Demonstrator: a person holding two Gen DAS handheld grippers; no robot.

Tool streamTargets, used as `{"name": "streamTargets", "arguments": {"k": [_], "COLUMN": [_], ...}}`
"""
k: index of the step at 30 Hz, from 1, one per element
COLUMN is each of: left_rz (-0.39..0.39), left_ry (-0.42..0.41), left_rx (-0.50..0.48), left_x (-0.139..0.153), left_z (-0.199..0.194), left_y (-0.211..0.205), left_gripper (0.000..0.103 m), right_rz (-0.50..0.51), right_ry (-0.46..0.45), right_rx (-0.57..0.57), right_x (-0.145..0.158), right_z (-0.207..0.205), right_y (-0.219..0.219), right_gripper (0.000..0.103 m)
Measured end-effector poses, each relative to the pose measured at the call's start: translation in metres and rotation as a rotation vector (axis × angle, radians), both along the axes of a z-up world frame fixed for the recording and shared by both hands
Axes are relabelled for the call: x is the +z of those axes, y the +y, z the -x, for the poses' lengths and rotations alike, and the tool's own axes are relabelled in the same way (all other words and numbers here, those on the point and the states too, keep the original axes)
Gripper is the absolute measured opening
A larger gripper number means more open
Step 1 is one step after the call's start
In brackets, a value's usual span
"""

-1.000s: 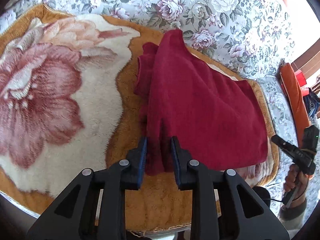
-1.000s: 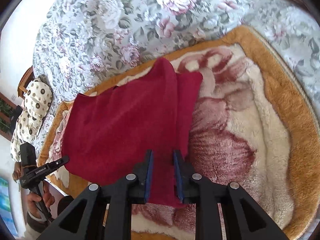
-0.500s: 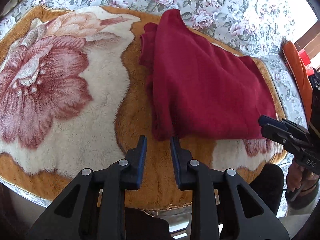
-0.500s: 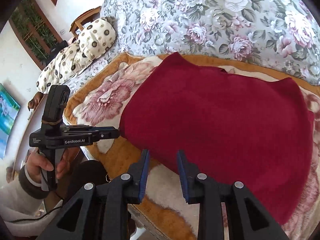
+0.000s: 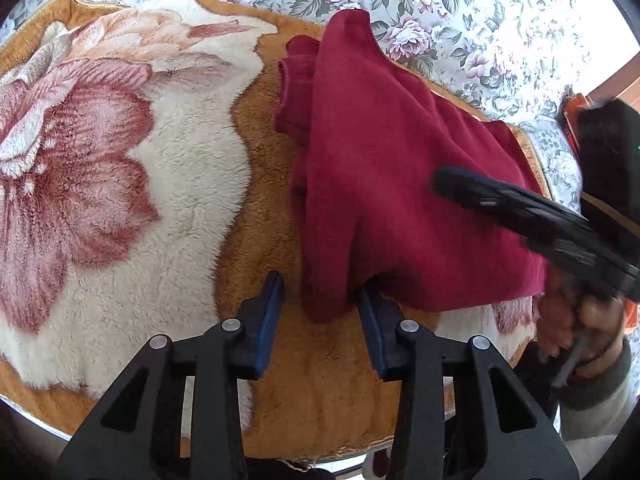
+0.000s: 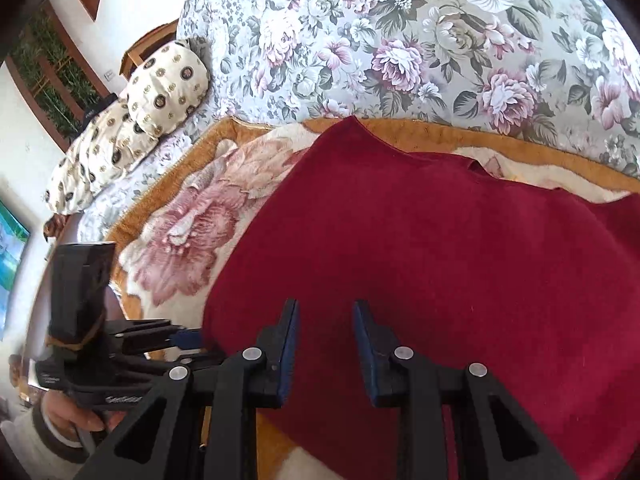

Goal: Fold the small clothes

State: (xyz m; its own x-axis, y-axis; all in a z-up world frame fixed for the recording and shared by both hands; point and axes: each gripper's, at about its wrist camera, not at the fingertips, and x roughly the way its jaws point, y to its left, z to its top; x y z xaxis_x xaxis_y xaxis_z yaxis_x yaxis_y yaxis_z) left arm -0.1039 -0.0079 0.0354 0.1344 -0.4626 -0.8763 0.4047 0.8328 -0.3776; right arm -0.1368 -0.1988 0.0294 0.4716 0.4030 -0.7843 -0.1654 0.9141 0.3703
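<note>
Two claws work the red garment (image 5: 400,184) lying on the bed's plush blanket (image 5: 120,208): left claw (image 5: 320,304) opening astride its near corner, right claw (image 6: 324,336) parted, empty above, ready for another fold.

Spread across the bed: a plush blanket (image 5: 168,216), cream with big pink flowers and an orange-brown border, reaching the bed's near edge. Underneath and beyond, a grey floral bedspread (image 6: 420,40). Toward the bed's far left corner, two cream pillows (image 6: 164,88) with dark round motifs, touching. Behind them, a wooden chair (image 6: 150,42) against a white wall.
</note>
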Motion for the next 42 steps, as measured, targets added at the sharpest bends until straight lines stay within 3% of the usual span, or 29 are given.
{"name": "streamTargets", "arguments": {"k": [2, 5, 8, 15, 19, 24, 28, 34, 42], "left_rz": [-0.013, -0.012, 0.003, 0.126, 0.118, 0.109, 0.138, 0.103, 0.017], "left_ry": [-0.002, 0.0, -0.022, -0.065, -0.066, -0.005, 0.005, -0.021, -0.118], "left_rx": [0.012, 0.021, 0.036, 0.062, 0.055, 0.096, 0.124, 0.131, 0.147], "left_x": [0.003, 0.01, 0.023, 0.055, 0.046, 0.013, 0.01, 0.023, 0.043], "left_z": [0.001, 0.003, 0.004, 0.006, 0.0, -0.013, -0.014, -0.004, 0.01], "left_y": [0.006, 0.016, 0.02, 0.007, -0.012, -0.021, -0.019, -0.018, -0.019], "left_gripper": [0.038, 0.038, 0.038, 0.038, 0.039, 0.039, 0.039, 0.039, 0.06], "right_rz": [0.012, -0.03, 0.034, 0.101, 0.125, 0.153, 0.148, 0.083, 0.066], "right_ry": [0.018, 0.0, -0.046, -0.058, -0.013, 0.064, 0.061, 0.052, 0.044], "right_rx": [0.005, 0.048, 0.022, -0.01, -0.006, 0.012, 0.013, -0.01, 0.014], "right_x": [-0.007, 0.01, 0.024, 0.032, 0.017, -0.018, -0.011, 0.015, 0.037], "right_z": [-0.011, -0.021, -0.037, -0.099, -0.134, -0.162, -0.16, -0.13, -0.096], "right_y": [0.007, 0.01, 0.007, 0.007, 0.017, 0.029, 0.024, 0.009, 0.017], "right_gripper": [0.027, 0.027, 0.027, 0.027, 0.027, 0.027, 0.027, 0.03, 0.039]}}
